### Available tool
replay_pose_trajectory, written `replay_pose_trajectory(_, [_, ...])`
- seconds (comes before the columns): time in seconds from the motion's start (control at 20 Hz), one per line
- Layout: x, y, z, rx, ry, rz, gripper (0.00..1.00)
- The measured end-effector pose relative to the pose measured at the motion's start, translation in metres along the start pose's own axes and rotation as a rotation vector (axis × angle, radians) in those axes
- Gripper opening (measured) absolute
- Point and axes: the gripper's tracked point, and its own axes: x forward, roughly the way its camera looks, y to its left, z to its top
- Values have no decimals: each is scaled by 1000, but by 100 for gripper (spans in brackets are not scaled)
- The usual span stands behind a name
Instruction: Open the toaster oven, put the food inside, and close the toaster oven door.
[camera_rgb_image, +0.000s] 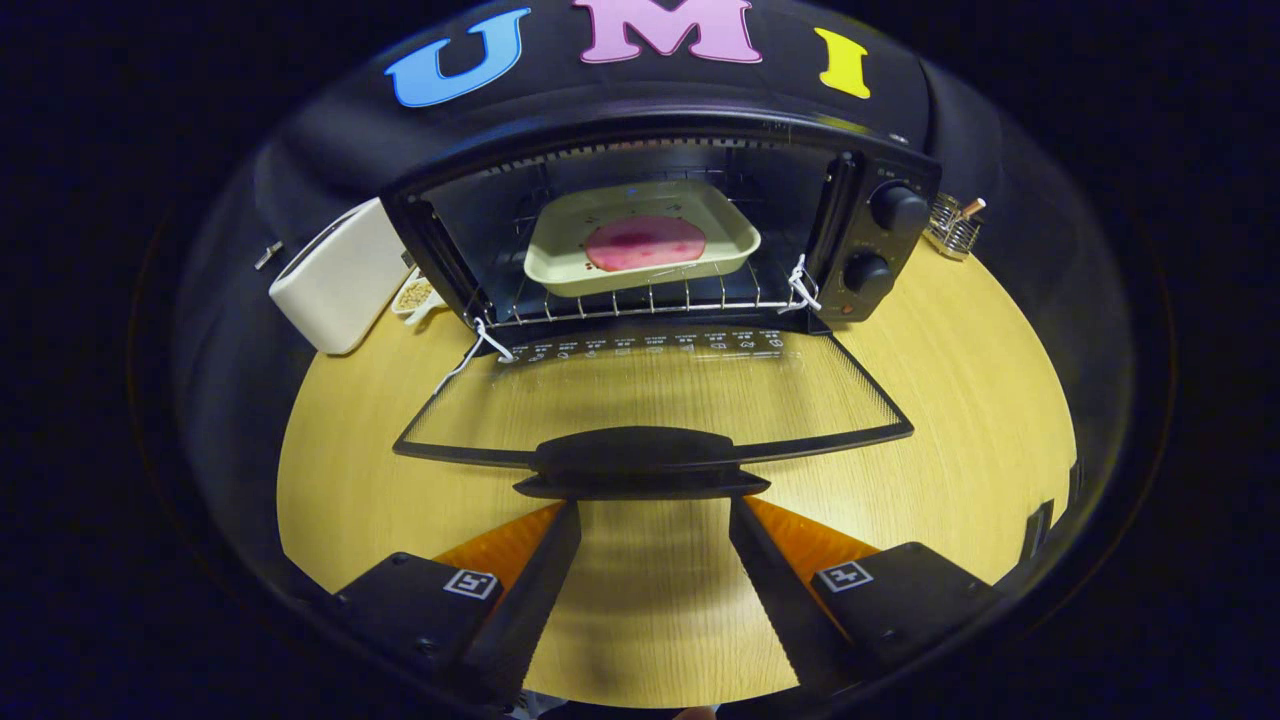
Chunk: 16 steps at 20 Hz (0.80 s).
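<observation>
Fingers of my gripper (655, 510) stand apart with nothing between them but bare worktop (960, 400), and their tips sit just short of the door handle (640, 462). I see the toaster oven (660, 230) straight ahead, its glass door (650, 390) folded fully down and lying flat over the worktop, the handle edge nearest me. Open wood runs free on both sides of the door. Inside, a cream dish (640, 238) holding a round pink slice of food (645, 243) rests on the wire rack (640, 300), set back from the rack's front edge. White cords (490, 345) hang at both door hinges. Two knobs (895, 210) sit on the oven's right panel. Left of the oven, close beside it, stands a white toaster (335, 280), with a small dish of beans (415, 295) tucked between them. A wire holder (955, 230) sits well right.
</observation>
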Motion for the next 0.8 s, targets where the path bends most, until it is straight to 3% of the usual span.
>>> replay_pose_trajectory(0.3, [-22,2,28,14,-124,35,99])
replay_pose_trajectory(0.8, [-84,8,97,-1,-331,24,99])
